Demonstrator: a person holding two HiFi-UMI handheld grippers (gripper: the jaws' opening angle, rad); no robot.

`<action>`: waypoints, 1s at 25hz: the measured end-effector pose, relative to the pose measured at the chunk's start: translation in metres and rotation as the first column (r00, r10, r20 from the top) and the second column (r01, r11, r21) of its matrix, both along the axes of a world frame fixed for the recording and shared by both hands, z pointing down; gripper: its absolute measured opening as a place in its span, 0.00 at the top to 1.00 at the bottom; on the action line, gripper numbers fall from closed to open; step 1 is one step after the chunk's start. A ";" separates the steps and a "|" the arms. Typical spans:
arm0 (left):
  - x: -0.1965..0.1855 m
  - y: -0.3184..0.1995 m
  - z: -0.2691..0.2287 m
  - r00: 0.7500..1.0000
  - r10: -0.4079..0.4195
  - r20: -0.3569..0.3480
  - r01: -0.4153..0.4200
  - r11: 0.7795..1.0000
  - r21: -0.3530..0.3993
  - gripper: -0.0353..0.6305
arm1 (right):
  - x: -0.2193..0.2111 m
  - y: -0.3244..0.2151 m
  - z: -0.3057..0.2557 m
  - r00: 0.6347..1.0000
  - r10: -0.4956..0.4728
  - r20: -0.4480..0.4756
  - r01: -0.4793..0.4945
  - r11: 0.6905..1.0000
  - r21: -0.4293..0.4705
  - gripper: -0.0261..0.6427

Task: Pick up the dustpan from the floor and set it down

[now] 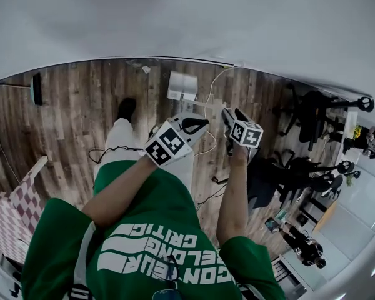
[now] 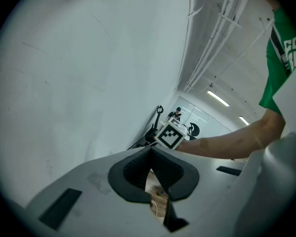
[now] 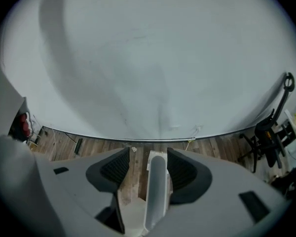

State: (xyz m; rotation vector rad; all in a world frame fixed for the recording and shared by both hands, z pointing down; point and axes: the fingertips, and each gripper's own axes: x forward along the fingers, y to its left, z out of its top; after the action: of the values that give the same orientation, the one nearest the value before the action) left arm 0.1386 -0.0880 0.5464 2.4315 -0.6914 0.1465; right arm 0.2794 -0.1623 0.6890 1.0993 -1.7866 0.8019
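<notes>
Now the right gripper is gaping wide around the dustpan's handle.
Pale grey-white and long-handled, the dustpan is sitting with its pan on the wooden floor by the white wall. Its handle is running lengthwise between the open jaws, nearer the right pad, pan end pointing toward the wall. The left gripper is hanging empty, jaws pressed together.

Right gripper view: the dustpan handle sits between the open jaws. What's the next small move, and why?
Probably close the right gripper on the dustpan handle. Its jaws stand apart with the white handle upright between them, and neither pad presses on it. The dustpan rests on the wood floor, so a firm grip likely has to come before any lift.
</notes>
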 end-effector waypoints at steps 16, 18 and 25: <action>-0.034 0.006 0.025 1.000 0.015 0.005 -0.015 0.998 -0.057 0.95 | 0.006 0.003 0.093 0.982 -0.051 -0.184 0.001 0.965 -0.263 0.61; -0.036 0.005 0.027 1.000 0.005 0.003 -0.005 0.998 -0.068 0.95 | 0.011 0.008 0.100 0.969 -0.085 -0.231 0.012 0.953 -0.301 0.61; -0.044 -0.001 0.027 1.000 -0.012 0.007 0.012 0.998 -0.060 0.95 | 0.019 0.014 0.105 0.958 -0.105 -0.269 0.007 0.940 -0.342 0.70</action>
State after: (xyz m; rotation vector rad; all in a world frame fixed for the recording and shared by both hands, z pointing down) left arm 0.0949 -0.0890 0.5734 2.3706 -0.6948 0.1687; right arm 0.2980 -0.1479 0.7941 0.8807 -1.3729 0.8336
